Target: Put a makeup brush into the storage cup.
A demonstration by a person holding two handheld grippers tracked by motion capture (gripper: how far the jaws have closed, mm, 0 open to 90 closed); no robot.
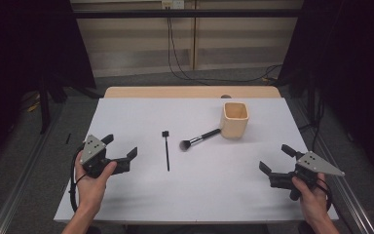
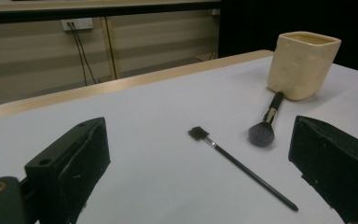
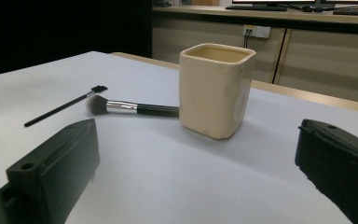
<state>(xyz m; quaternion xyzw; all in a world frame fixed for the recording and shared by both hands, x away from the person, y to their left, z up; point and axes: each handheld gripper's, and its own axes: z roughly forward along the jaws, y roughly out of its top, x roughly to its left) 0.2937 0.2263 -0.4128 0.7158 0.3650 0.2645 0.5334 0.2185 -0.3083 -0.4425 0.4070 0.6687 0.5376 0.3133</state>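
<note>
Above the table, left gripper and right gripper, jaws wide, empty

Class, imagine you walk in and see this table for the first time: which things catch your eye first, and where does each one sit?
The cream square cup stands upright at the far right of the white table. A fluffy makeup brush lies beside it, handle end at the cup's base, and a thin black applicator lies left of that. The left gripper and right gripper wait open at the near corners.
</note>
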